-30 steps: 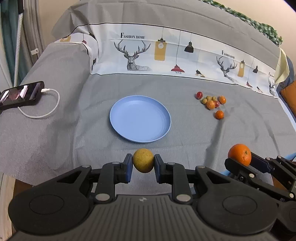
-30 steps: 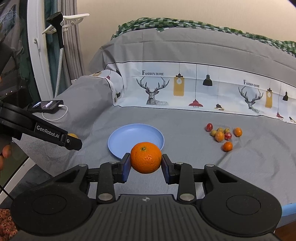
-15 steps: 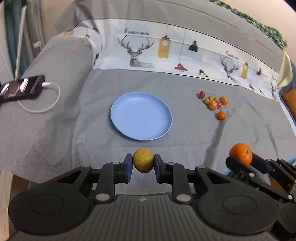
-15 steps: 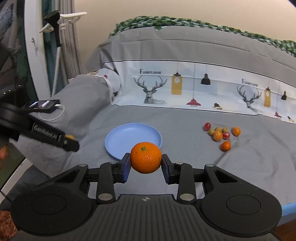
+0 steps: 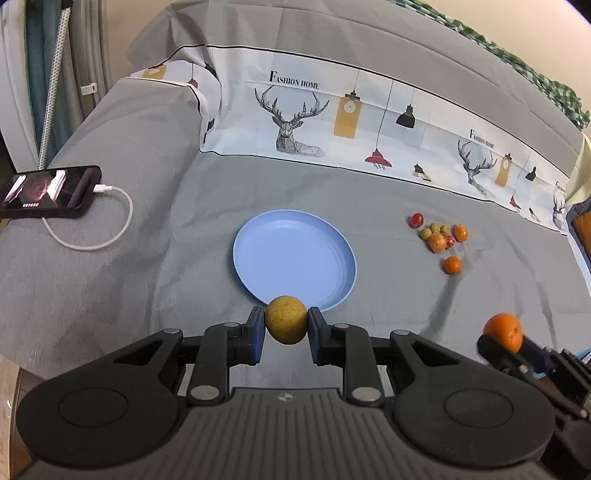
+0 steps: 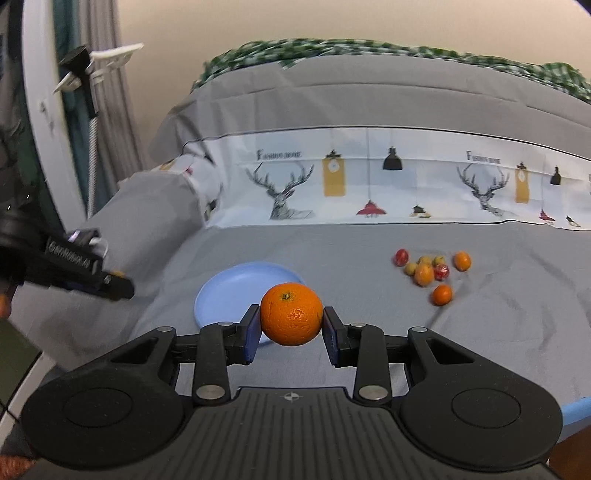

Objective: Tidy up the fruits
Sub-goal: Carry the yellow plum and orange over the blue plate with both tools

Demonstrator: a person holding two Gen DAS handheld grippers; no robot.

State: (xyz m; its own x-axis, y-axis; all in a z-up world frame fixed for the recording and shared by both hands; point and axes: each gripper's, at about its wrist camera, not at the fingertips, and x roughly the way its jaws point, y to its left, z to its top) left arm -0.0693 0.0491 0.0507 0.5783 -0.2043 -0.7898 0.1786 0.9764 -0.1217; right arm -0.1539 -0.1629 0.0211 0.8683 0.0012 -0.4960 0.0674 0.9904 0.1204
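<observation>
while left gripper [image 5: 286,325] pinches yellow-brown fruit [image 5: 286,320], blue plate [image 5: 295,258] just ahead, right gripper [image 6: 291,325] clamps orange [image 6: 291,314], small fruits [image 6: 430,271] ahead-right

Bed [image 5: 155,280] covered by a grey sheet. Behind it, a raised grey mound crossed by a white deer-and-lamp printed band [image 6: 369,184]. Green checked cloth [image 6: 332,50] draped on top. Beige wall [image 6: 332,22] above. Curtains [image 5: 40,66] seen left of the bed.
</observation>
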